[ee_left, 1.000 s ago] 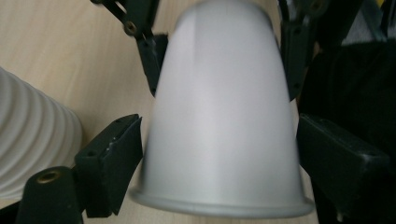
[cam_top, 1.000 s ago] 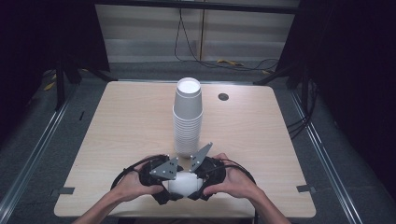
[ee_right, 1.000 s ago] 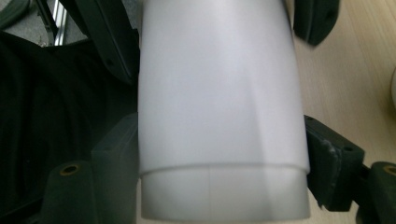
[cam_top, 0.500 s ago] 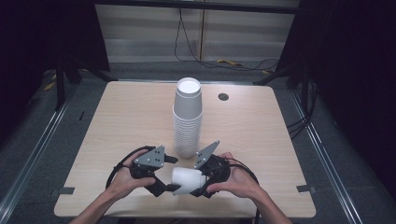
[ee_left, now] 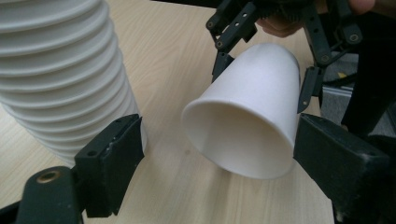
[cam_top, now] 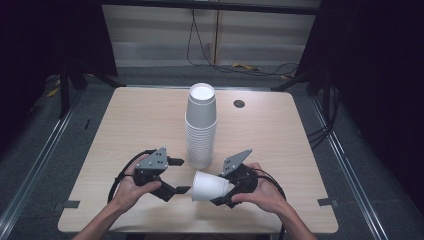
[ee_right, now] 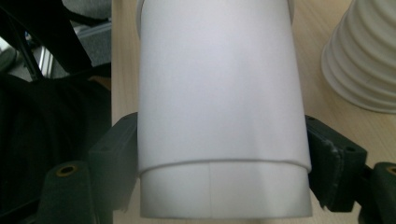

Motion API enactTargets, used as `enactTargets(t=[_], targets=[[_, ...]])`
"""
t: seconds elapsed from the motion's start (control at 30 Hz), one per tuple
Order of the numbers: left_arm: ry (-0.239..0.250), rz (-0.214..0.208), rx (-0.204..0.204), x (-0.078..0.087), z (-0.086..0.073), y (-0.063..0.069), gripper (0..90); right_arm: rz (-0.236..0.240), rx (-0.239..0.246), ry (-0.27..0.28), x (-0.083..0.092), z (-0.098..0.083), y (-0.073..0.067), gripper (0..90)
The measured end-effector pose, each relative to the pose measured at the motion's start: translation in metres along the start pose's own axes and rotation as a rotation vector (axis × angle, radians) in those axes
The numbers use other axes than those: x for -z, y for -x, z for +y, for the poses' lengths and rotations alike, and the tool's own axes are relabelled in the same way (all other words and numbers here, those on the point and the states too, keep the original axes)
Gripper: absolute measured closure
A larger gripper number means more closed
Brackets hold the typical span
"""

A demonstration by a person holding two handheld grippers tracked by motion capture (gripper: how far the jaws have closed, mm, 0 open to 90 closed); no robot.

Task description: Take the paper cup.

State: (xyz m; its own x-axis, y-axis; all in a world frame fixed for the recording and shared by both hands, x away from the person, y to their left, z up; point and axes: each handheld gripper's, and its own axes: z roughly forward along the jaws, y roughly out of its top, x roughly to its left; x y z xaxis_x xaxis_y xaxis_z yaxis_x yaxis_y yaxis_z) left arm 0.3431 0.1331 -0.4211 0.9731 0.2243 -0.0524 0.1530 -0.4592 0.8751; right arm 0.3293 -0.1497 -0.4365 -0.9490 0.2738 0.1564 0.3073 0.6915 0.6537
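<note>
A tall stack of white paper cups [cam_top: 201, 125] stands upside down in the middle of the wooden table [cam_top: 130, 125]. My right gripper [cam_top: 219, 189] is shut on a single white cup [cam_top: 206, 186], held on its side with its mouth toward the left. In the right gripper view this cup [ee_right: 217, 93] sits squeezed between both jaws. My left gripper [cam_top: 180, 176] is open just left of the cup's mouth, holding nothing. In the left gripper view the cup's mouth [ee_left: 243, 135] faces me beyond the spread jaws, and the stack [ee_left: 60, 70] is at the left.
A dark round grommet [cam_top: 239, 103] sits in the table behind and right of the stack. Cables [cam_top: 250, 67] lie on the floor past the far edge. Bare tabletop lies left and right of the stack. The stack's base [ee_right: 364, 60] is close to my right gripper.
The two hands have drawn apart: the left gripper moved left, the right gripper moved right with the cup in it. A gap now shows between the left gripper and the cup.
</note>
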Motion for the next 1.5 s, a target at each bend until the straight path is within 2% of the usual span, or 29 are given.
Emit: enactTargets(t=[0.03,0.07,0.17,0.23,0.37,0.53,0.7,0.87,0.97,1.03,1.07,1.13,1.2,1.23,1.4,1.43,1.5], targets=[[0.005,0.003,0.006,0.000,0.000,-0.002,15.5,0.002,-0.006,0.015,0.001,0.000,0.000,22.2],[0.017,0.005,0.018,0.001,0.000,-0.003,15.5,-0.017,-0.007,0.042,0.004,0.000,0.001,22.2],[0.037,0.004,0.039,0.004,-0.002,-0.006,15.5,-0.019,-0.013,0.062,0.007,0.000,0.002,22.2],[0.058,0.003,0.066,0.006,-0.004,-0.008,15.4,-0.026,-0.035,0.091,0.010,-0.002,0.005,22.2],[0.071,0.000,0.082,0.006,-0.007,-0.010,15.4,-0.028,-0.062,0.133,0.013,-0.007,0.009,22.2],[0.074,0.019,0.072,0.006,-0.006,-0.008,15.4,-0.010,-0.068,0.166,0.013,-0.008,0.010,22.2],[0.090,0.004,0.074,0.006,-0.005,-0.006,15.4,-0.006,-0.057,0.234,0.014,-0.010,0.012,22.0],[0.080,0.008,0.068,0.004,-0.005,-0.006,15.4,0.005,-0.060,0.266,0.015,-0.011,0.012,21.9],[0.081,-0.006,0.073,0.002,-0.006,-0.006,15.4,0.005,-0.061,0.294,0.017,-0.013,0.013,22.0],[0.089,-0.015,0.073,0.001,-0.006,-0.006,15.4,0.014,-0.068,0.313,0.017,-0.014,0.015,21.9],[0.103,-0.029,0.088,0.000,-0.006,-0.006,15.4,0.018,-0.076,0.335,0.016,-0.016,0.016,21.9],[0.112,-0.032,0.093,0.000,-0.006,-0.005,15.4,0.017,-0.079,0.337,0.016,-0.016,0.016,21.9],[0.118,-0.021,0.084,0.001,-0.004,-0.004,15.4,0.029,-0.081,0.358,0.014,-0.018,0.017,22.0],[0.129,-0.026,0.092,0.001,-0.004,-0.004,15.4,0.039,-0.085,0.380,0.013,-0.019,0.017,22.0],[0.161,-0.006,0.105,0.001,-0.006,-0.004,15.4,0.035,-0.085,0.415,0.012,-0.020,0.018,21.9],[0.166,-0.004,0.107,0.001,-0.006,-0.004,15.4,0.034,-0.064,0.440,0.011,-0.020,0.018,21.9],[0.172,-0.003,0.108,0.001,-0.006,-0.004,15.4,0.031,-0.063,0.449,0.010,-0.020,0.018,21.9]])
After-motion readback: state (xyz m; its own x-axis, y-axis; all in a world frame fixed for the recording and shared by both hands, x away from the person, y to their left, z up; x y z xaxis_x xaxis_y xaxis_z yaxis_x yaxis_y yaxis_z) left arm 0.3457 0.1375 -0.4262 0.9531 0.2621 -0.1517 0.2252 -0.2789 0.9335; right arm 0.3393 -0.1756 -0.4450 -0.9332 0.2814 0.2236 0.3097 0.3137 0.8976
